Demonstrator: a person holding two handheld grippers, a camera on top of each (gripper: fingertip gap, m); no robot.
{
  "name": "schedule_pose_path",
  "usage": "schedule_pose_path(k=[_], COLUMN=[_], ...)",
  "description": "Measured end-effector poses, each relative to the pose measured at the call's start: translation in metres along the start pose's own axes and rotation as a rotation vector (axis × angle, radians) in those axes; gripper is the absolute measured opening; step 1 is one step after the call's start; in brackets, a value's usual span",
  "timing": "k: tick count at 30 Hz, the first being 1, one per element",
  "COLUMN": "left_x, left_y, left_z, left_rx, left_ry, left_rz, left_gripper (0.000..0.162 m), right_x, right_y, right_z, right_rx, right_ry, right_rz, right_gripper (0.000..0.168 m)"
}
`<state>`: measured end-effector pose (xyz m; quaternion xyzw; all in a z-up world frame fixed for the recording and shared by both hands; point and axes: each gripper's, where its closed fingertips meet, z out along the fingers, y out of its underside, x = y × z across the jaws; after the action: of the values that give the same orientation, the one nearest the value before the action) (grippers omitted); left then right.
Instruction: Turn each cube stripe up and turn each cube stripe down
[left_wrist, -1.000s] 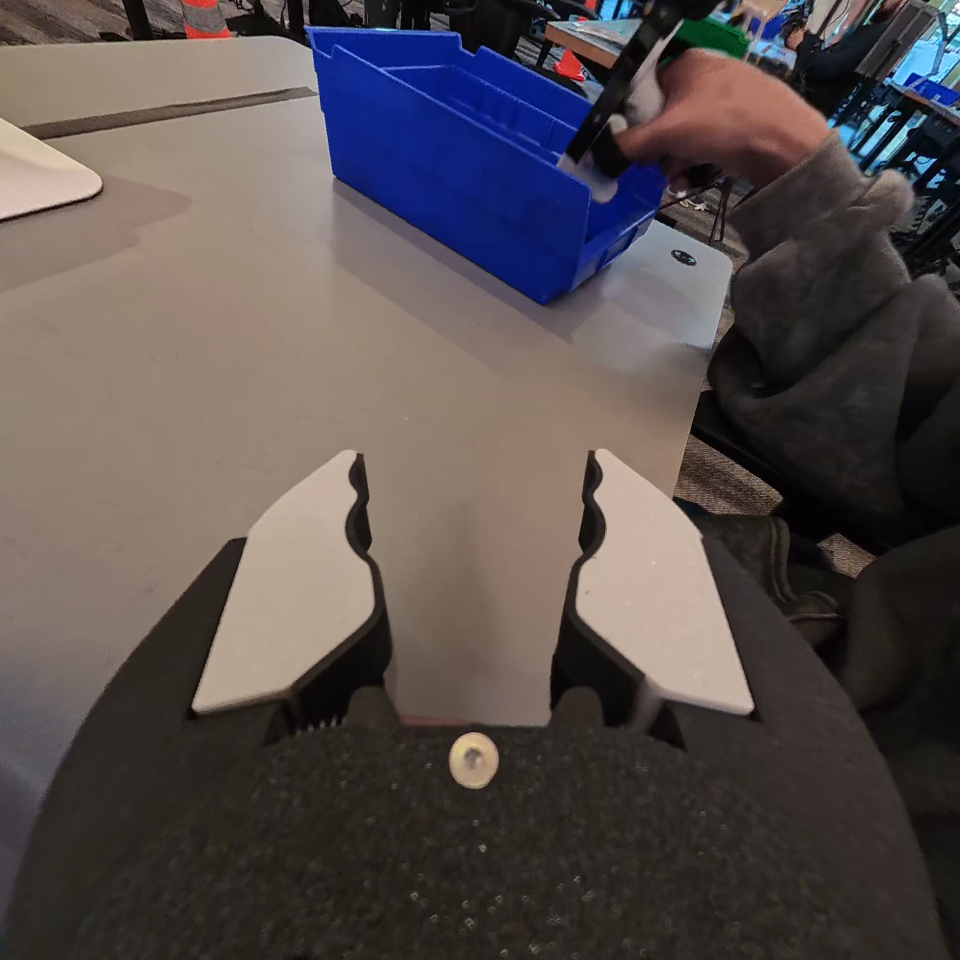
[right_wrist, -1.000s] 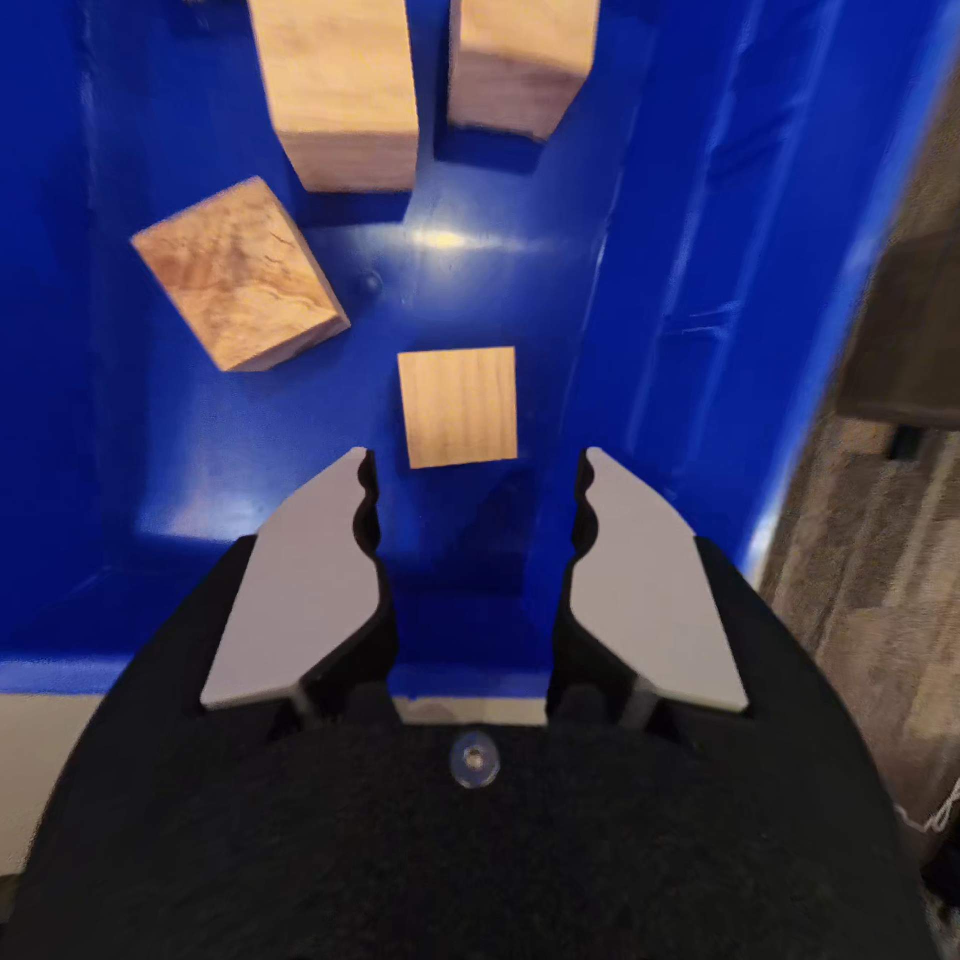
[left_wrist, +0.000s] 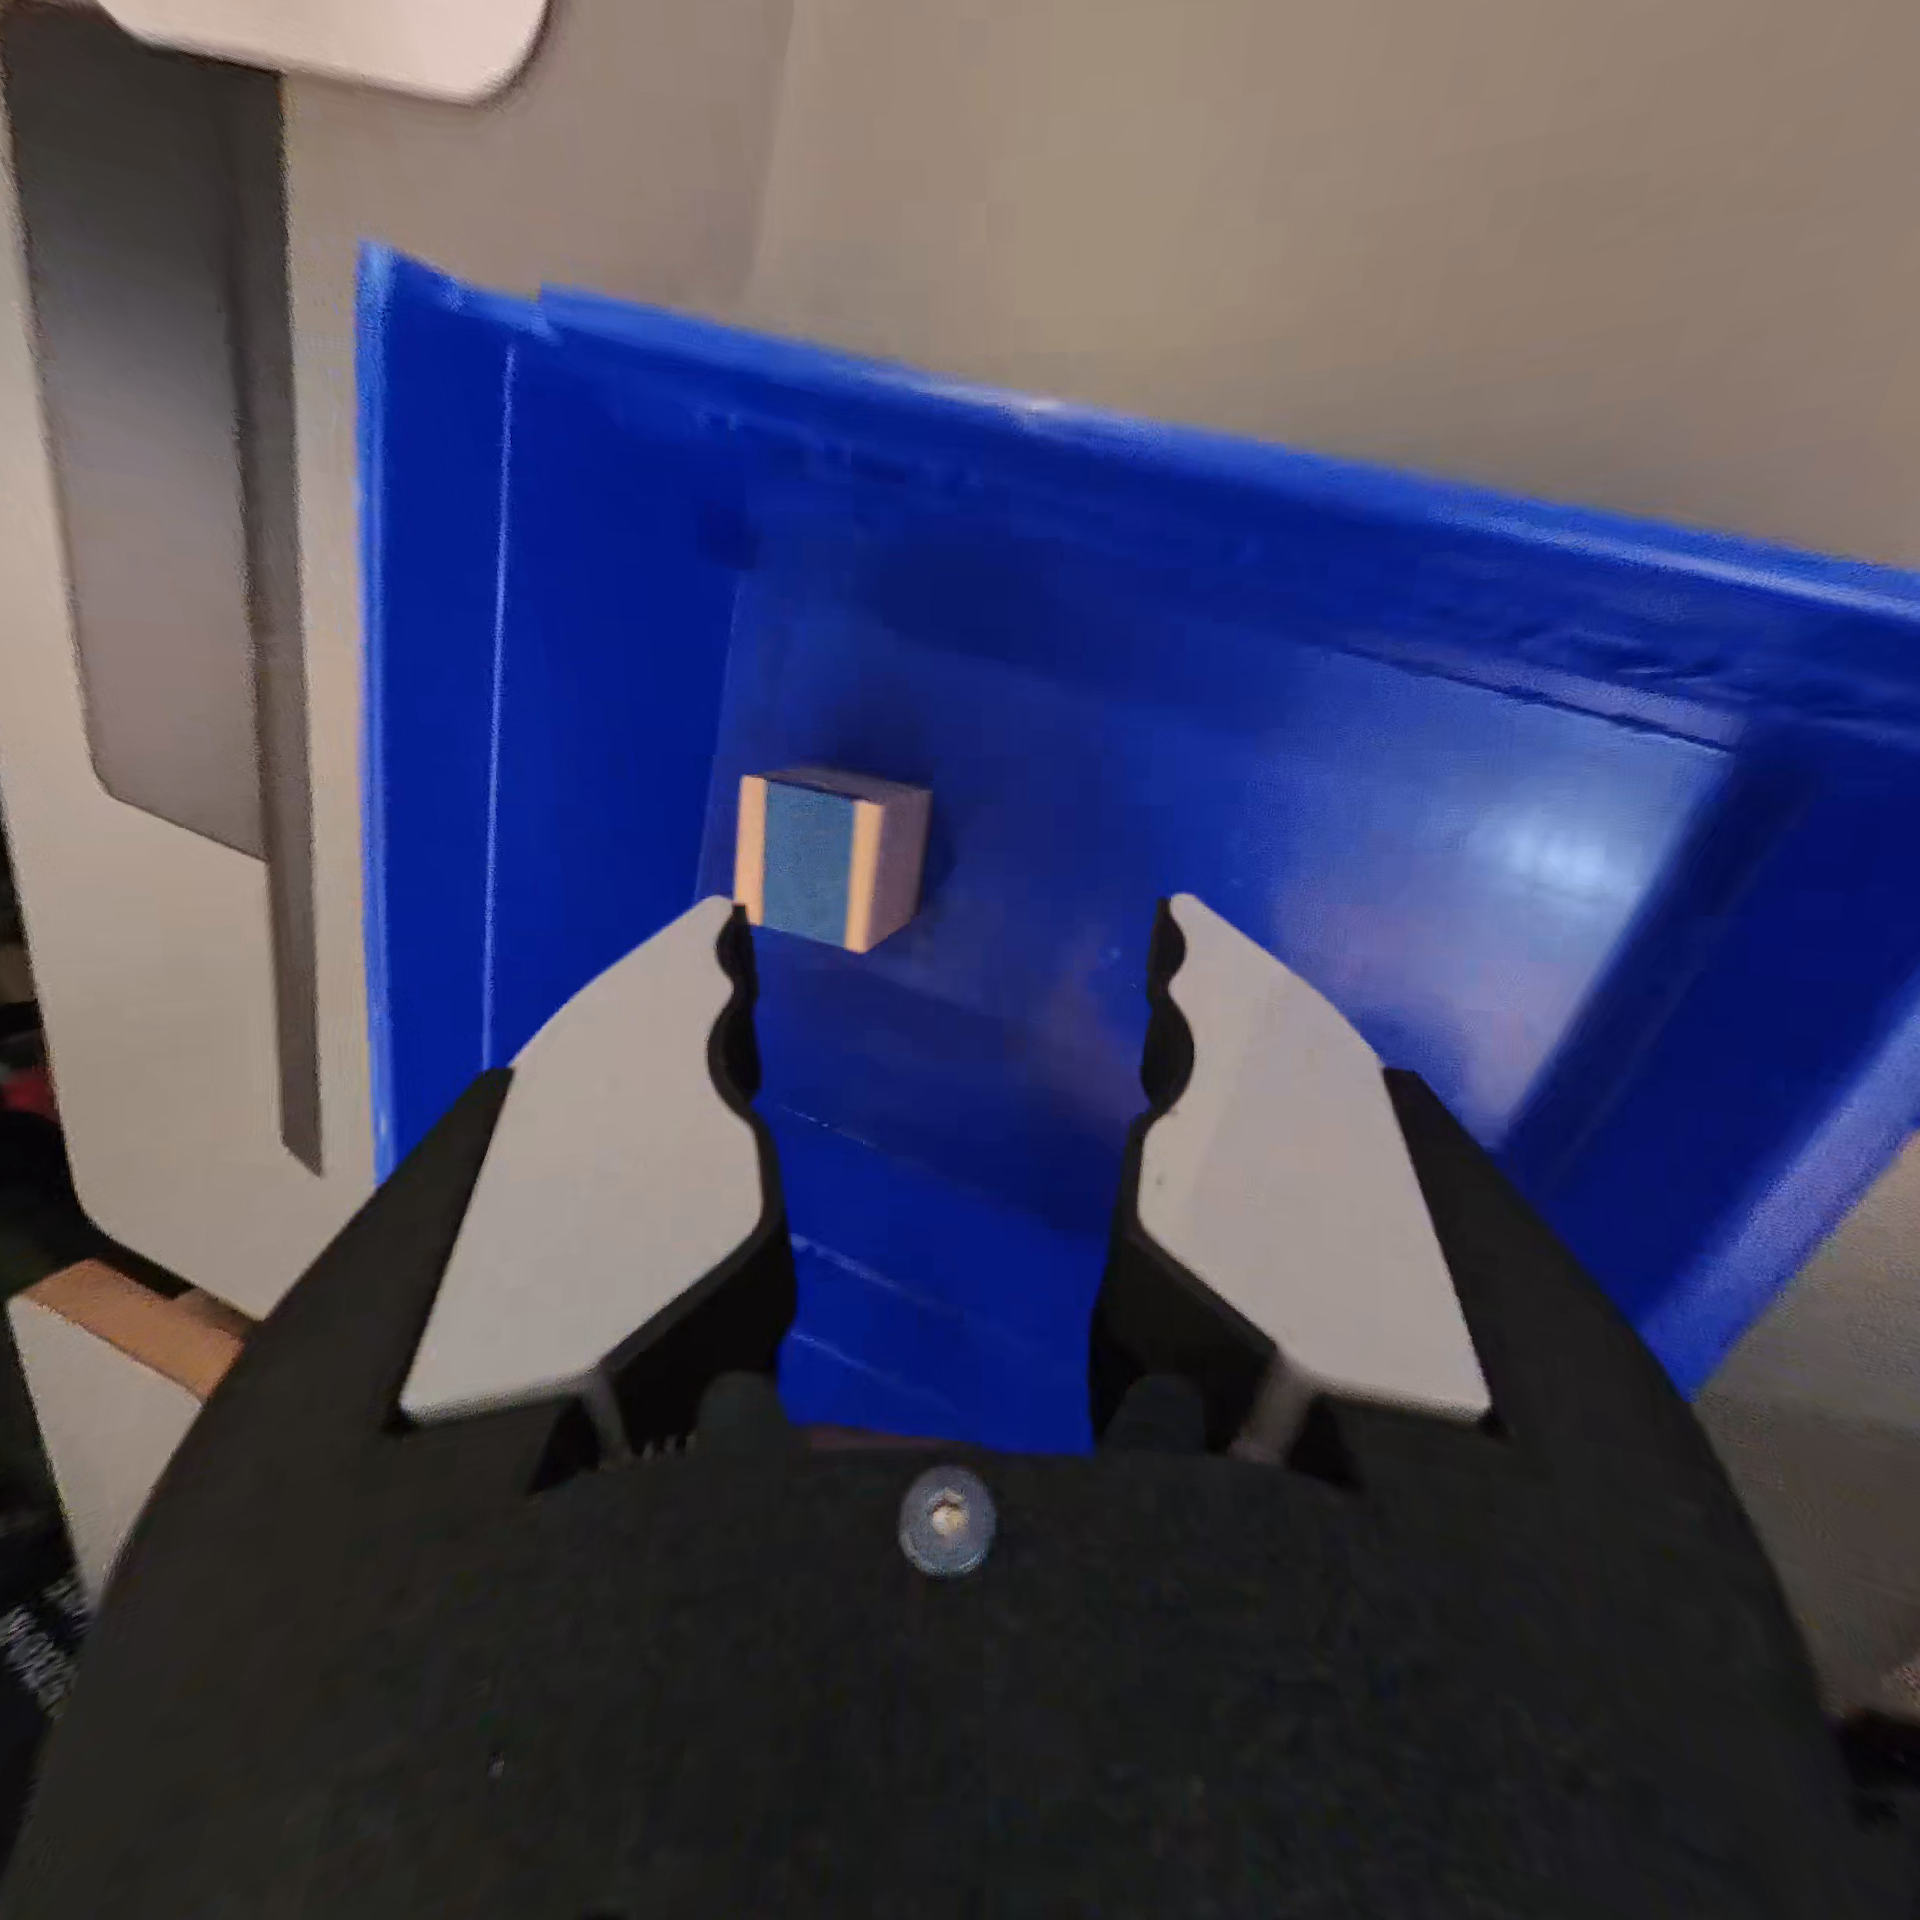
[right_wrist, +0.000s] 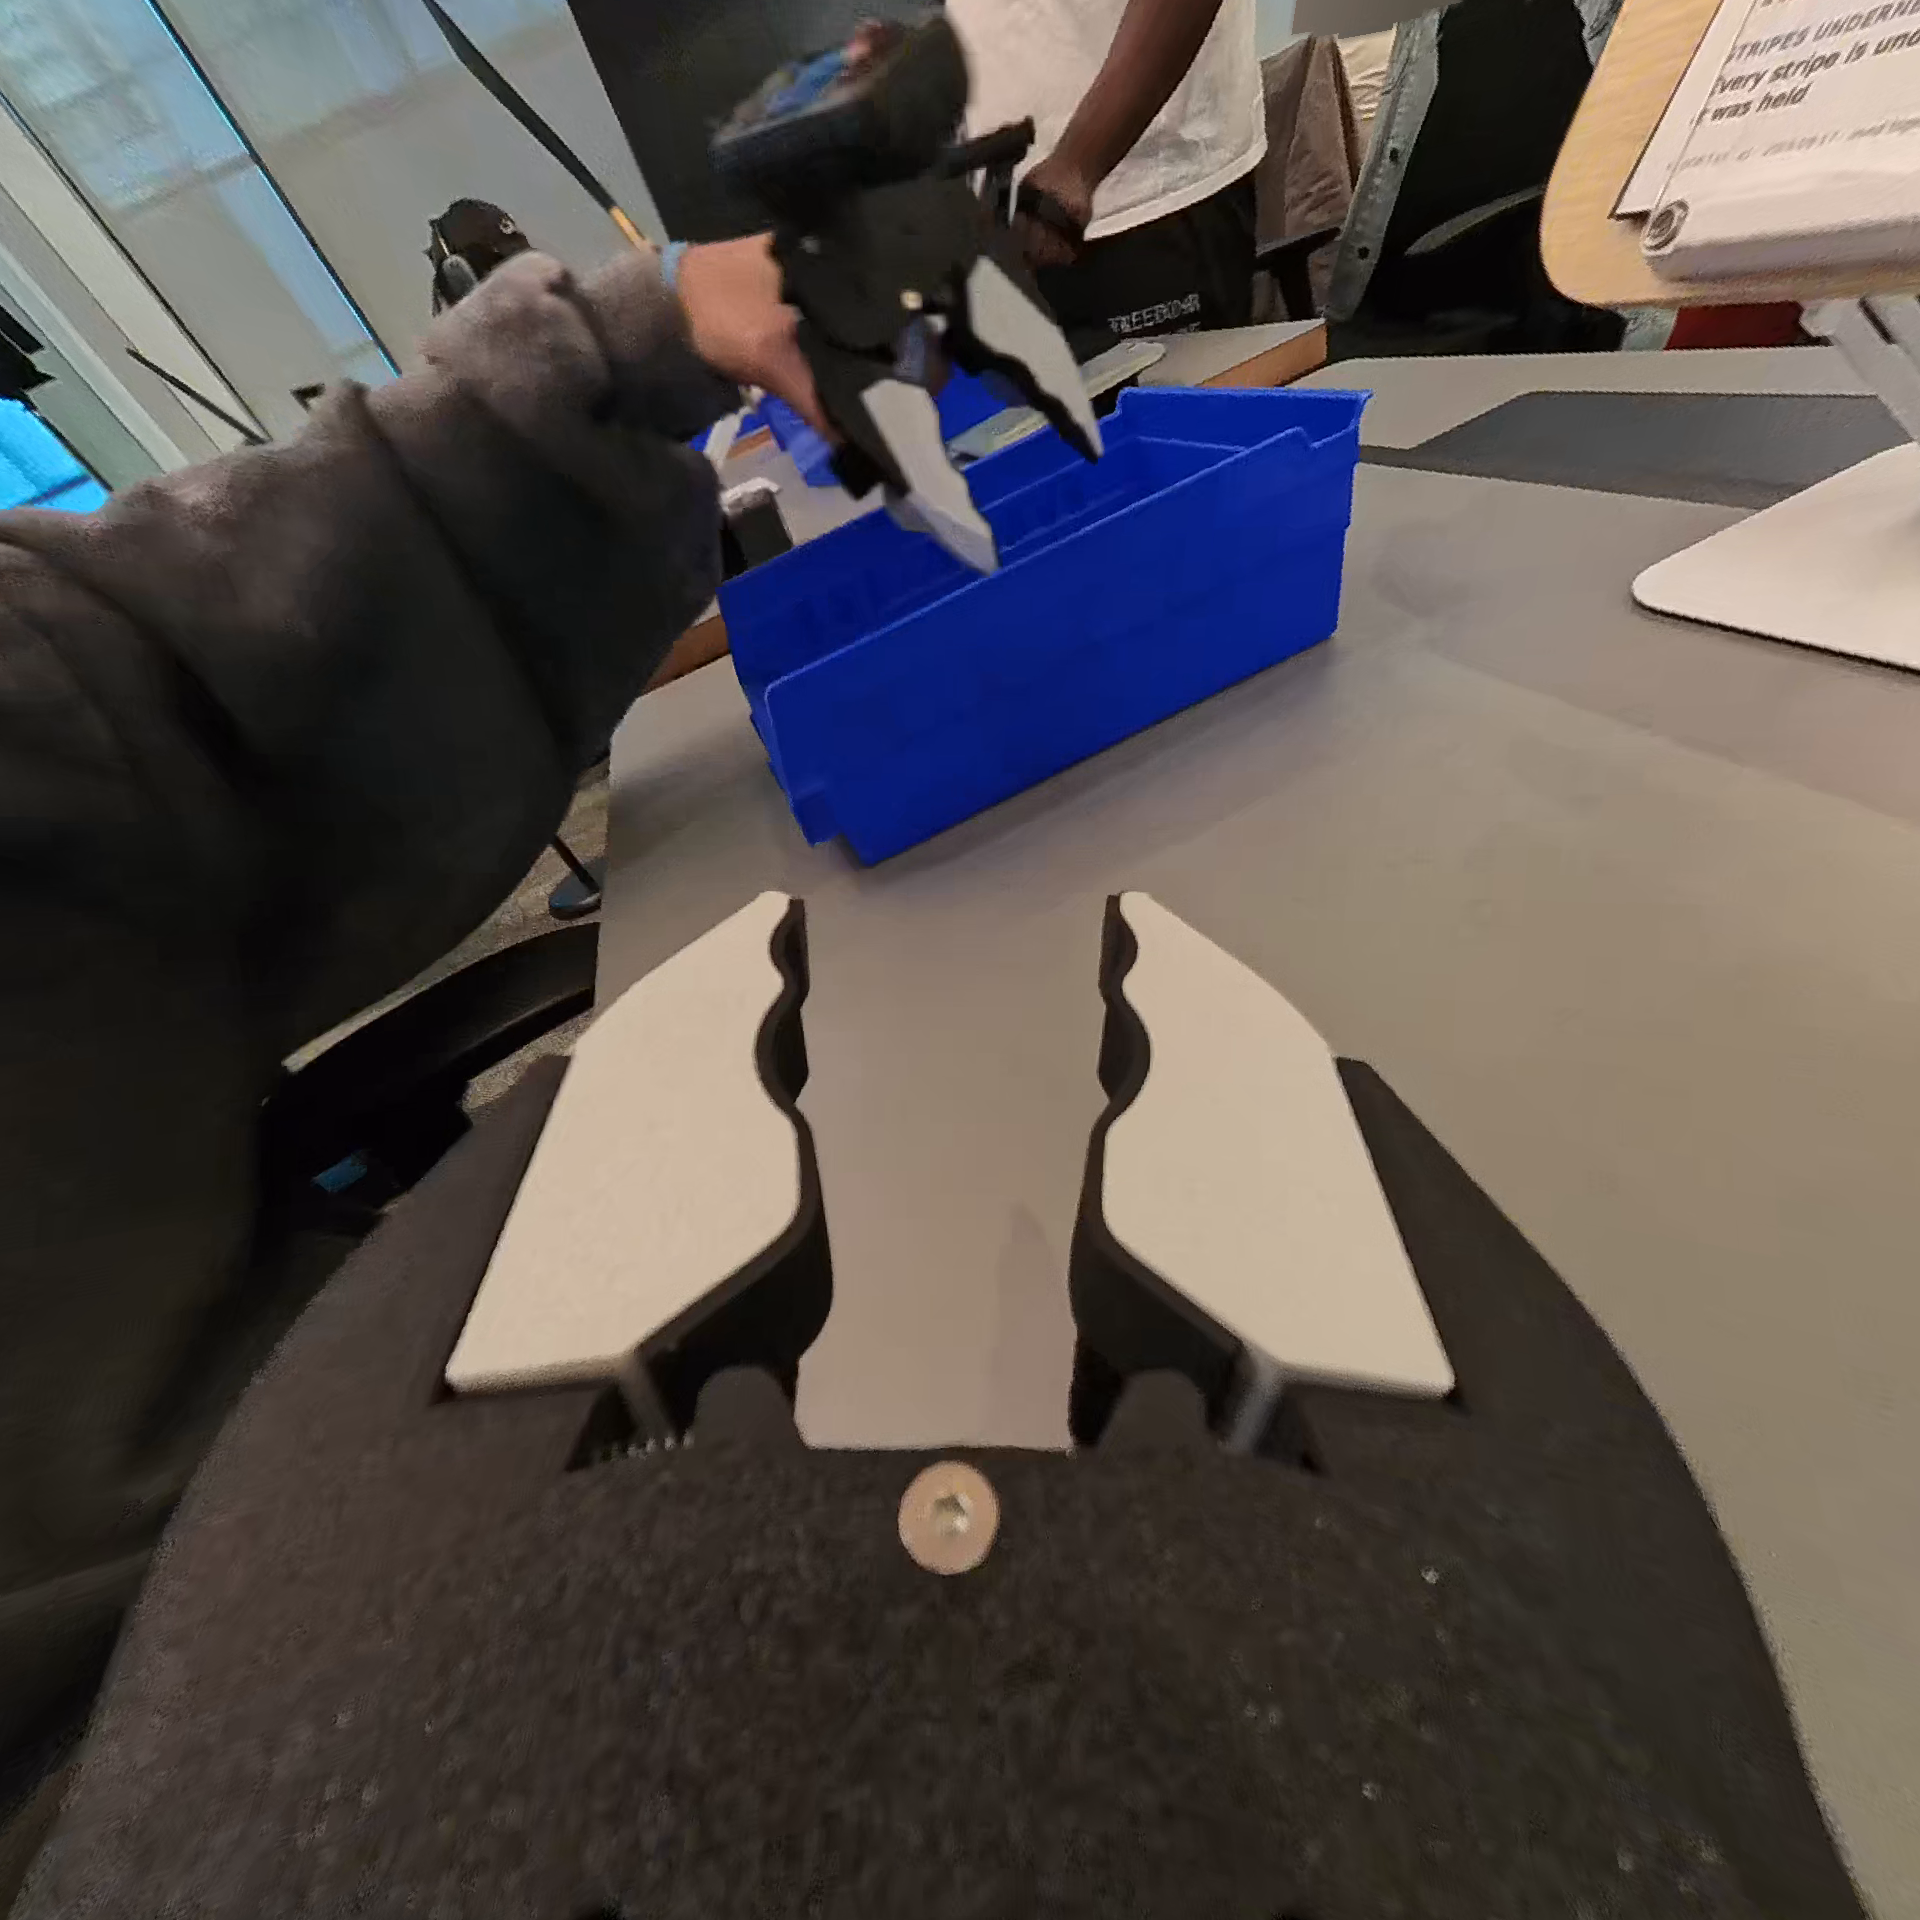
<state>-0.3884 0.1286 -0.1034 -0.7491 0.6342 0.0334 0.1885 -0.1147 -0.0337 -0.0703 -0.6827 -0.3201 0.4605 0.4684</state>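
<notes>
Left wrist view: the left claw (left_wrist: 951, 914) looks steeply down into a blue bin (left_wrist: 1351, 665) that sits on a grey worktop (left_wrist: 1247, 208). Its two pale fingers stand wide apart and hold nothing. One small wooden cube (left_wrist: 831, 860) lies on the bin floor near the bin's end wall, just beyond the left fingertip and apart from it. A blue stripe runs across the cube's top face, so this cube sits stripe up. No other cube shows in this view. The picture is slightly blurred. A pale stand base (left_wrist: 312, 42) sits on the worktop past the bin.

Right wrist view: the right claw (right_wrist: 956, 914) sits low over bare worktop, well short of the bin, fingers parted and empty. Farther off, the left claw, held by a hand (right_wrist: 738, 322) in a grey sleeve (right_wrist: 312, 623), hangs above the bin's near end, tips pointing down into it. The bin's inside is hidden from here. Another person stands behind the worktop.

The step in hand seems to be the left claw's approach to the stripe-up cube. The next move likely calls for shifting slightly left and forward, lowering so the fingers straddle the cube, closing, then rolling it stripe down.
</notes>
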Motion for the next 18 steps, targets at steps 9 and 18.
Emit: schedule_pose_path(k=[9,18], left_x=[-0.027,-0.012], left_y=[0.021,-0.006], left_z=[0.082,0.044], left_rx=[-0.247,-0.022], left_ry=[0.156,0.157], left_rz=[0.034,0.026], left_gripper=[0.069,0.046], right_x=[0.01,0.009], right_y=[0.011,0.014], right_z=[0.003,0.006], right_rx=[-0.019,-0.041], right_ry=[-0.024,-0.048], right_rz=[0.069,0.076], right_gripper=[0.053,0.052])
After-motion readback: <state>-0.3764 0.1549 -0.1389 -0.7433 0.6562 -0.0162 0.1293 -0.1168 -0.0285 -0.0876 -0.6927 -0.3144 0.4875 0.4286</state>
